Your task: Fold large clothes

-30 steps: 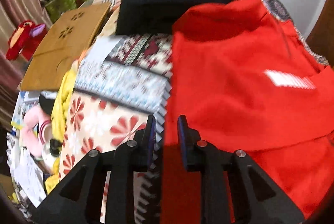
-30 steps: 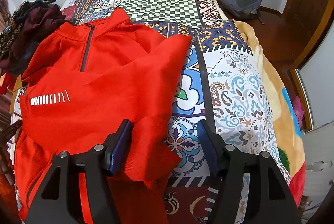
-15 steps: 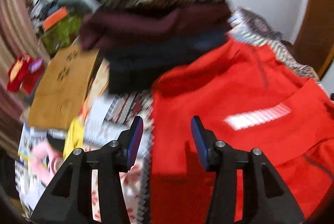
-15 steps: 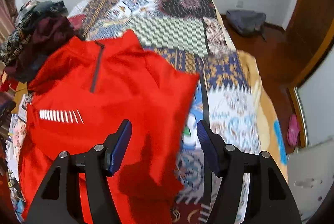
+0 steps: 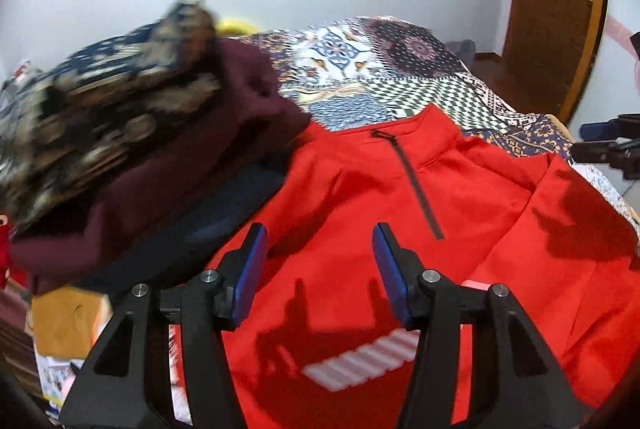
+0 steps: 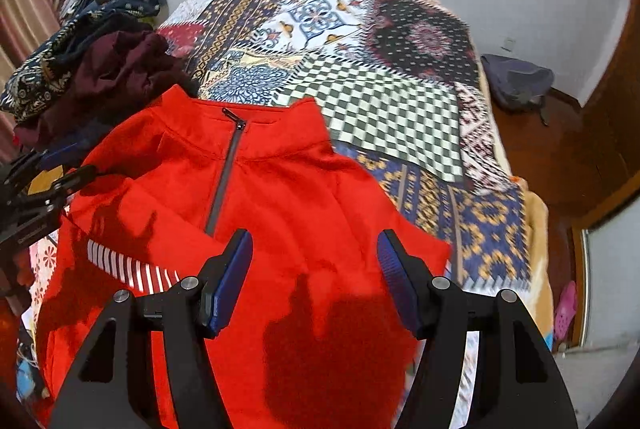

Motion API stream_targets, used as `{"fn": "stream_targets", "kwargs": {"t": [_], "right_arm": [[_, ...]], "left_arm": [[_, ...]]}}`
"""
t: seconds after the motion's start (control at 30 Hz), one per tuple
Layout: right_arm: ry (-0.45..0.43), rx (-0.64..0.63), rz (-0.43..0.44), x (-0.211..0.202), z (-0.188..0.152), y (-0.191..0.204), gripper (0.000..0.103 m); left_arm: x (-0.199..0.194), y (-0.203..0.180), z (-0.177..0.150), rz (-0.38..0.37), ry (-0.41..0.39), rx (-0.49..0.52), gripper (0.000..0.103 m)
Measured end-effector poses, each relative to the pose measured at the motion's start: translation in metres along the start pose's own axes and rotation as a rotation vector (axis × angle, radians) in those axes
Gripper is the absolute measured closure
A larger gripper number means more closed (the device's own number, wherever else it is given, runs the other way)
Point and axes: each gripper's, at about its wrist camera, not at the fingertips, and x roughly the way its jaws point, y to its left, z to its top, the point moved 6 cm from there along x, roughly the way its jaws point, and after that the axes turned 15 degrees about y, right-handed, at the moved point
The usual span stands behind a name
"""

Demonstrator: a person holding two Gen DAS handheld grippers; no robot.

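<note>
A red zip-neck pullover (image 5: pixel 472 213) lies front up on the patchwork bedspread (image 5: pixel 380 69), collar at the far end, a white striped mark (image 5: pixel 360 361) on its chest. My left gripper (image 5: pixel 319 231) hovers over its left chest; the jaws are opening with nothing between them. In the right wrist view the pullover (image 6: pixel 280 189) fills the near half. My right gripper (image 6: pixel 315 235) hangs open above its middle and holds nothing. Each gripper shows at the edge of the other's view: the left gripper (image 6: pixel 36 189) and the right gripper (image 5: pixel 608 145).
A pile of dark, maroon and patterned clothes (image 5: pixel 140 149) sits against the pullover's left shoulder. Bare bedspread (image 6: pixel 380 101) stretches beyond the collar. A grey backpack (image 6: pixel 516 81) lies on the floor to the right, beside a wooden door (image 5: pixel 560 9). A brown board (image 5: pixel 68 317) lies at the left.
The left jaws widened from nearly shut at the pullover's left edge. Both grippers lifted and tilted up, moving from the garment's side edges to over its chest.
</note>
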Motion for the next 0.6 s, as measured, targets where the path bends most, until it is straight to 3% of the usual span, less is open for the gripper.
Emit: {"fn": "stream_targets", "kwargs": {"t": [0.13, 0.27, 0.53, 0.6], "right_arm": [[0.029, 0.008, 0.053, 0.018, 0.023, 0.002, 0.042], [0.070, 0.030, 0.097, 0.042, 0.050, 0.002, 0.042], [0.155, 0.061, 0.113, 0.100, 0.094, -0.003, 0.042], [0.176, 0.069, 0.103, 0.115, 0.099, -0.004, 0.042]], "left_arm": [[0.020, -0.007, 0.026, 0.006, 0.018, 0.006, 0.049], [0.046, -0.010, 0.048, 0.107, 0.029, 0.057, 0.049], [0.090, -0.016, 0.061, 0.218, 0.068, 0.147, 0.049], [0.096, -0.016, 0.063, 0.218, 0.065, 0.156, 0.063]]}}
